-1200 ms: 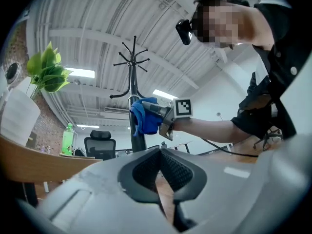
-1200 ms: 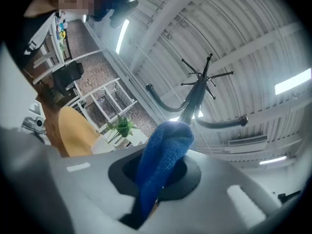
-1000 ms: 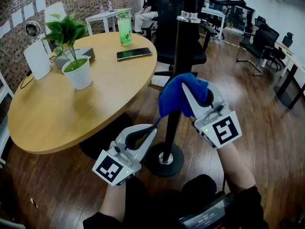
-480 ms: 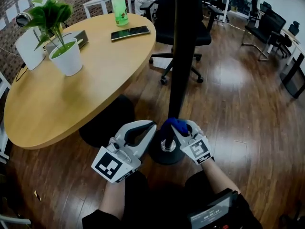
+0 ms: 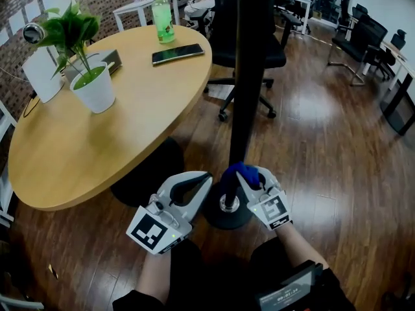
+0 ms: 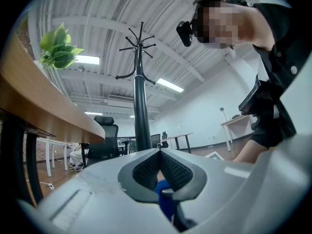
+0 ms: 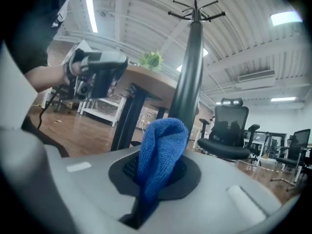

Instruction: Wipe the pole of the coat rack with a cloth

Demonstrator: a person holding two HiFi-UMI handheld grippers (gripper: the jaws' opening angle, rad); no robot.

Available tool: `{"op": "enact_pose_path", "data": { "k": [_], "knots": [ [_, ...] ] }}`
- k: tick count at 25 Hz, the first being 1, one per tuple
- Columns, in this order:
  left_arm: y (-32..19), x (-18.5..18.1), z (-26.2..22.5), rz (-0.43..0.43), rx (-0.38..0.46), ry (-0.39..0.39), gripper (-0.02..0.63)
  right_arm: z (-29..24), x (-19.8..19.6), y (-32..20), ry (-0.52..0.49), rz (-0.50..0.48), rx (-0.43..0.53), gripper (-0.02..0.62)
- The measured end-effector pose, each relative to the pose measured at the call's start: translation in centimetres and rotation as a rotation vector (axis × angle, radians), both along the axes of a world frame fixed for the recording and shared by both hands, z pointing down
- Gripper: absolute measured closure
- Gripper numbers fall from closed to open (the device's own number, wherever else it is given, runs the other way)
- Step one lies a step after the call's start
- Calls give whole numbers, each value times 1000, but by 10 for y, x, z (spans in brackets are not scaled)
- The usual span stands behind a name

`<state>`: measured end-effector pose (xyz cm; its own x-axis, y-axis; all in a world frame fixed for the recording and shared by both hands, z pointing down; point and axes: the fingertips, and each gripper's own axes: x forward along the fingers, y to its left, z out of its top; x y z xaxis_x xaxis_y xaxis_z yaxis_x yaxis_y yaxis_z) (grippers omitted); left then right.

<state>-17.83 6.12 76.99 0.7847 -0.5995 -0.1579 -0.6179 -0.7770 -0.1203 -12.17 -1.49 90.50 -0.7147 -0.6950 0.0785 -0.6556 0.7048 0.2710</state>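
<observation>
The coat rack's black pole [image 5: 245,76] rises from a round base [image 5: 224,214] on the wood floor. My right gripper [image 5: 249,177] is shut on a blue cloth [image 5: 237,170] and holds it against the pole just above the base. In the right gripper view the cloth [image 7: 161,150] bulges out of the jaws with the pole [image 7: 190,77] right behind it. My left gripper [image 5: 202,180] sits left of the pole, close to it, jaws shut. In the left gripper view the pads meet [image 6: 160,155], and a blue scrap shows below them; I cannot tell what it is.
A round wooden table [image 5: 78,154] stands at the left with a potted plant [image 5: 91,86], a phone [image 5: 177,54] and a green bottle [image 5: 162,18]. A black office chair [image 5: 275,50] stands behind the pole. More chairs and desks [image 5: 363,37] are at the far right.
My right gripper slid the cloth down the pole from mid-height to just above the base, then held nearly still. The left gripper barely moved.
</observation>
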Motion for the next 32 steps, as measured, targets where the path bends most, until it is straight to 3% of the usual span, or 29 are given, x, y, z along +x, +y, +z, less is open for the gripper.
{"op": "enact_pose_path", "data": {
  "k": [4,13,18,22,28,30,32],
  "knots": [
    [0,-1,-23,6,-104,-68,612,-96,6,0,-62,19,64,574],
    [26,8,-218,40,-162,-68,612,-339,7,-3,-162,66,78,574],
    [50,15,-351,62,-135,9,612,-457,21,3,-182,102,76,574],
    [64,19,-427,83,-98,14,612,-552,30,41,-269,90,113,574],
    [90,32,-505,120,2,34,612,-659,34,134,-455,-6,146,574],
    [100,33,-518,137,44,26,612,-676,32,159,-456,-19,173,574],
    [107,33,-524,151,60,19,612,-680,29,175,-390,-14,214,574]
  ]
}}
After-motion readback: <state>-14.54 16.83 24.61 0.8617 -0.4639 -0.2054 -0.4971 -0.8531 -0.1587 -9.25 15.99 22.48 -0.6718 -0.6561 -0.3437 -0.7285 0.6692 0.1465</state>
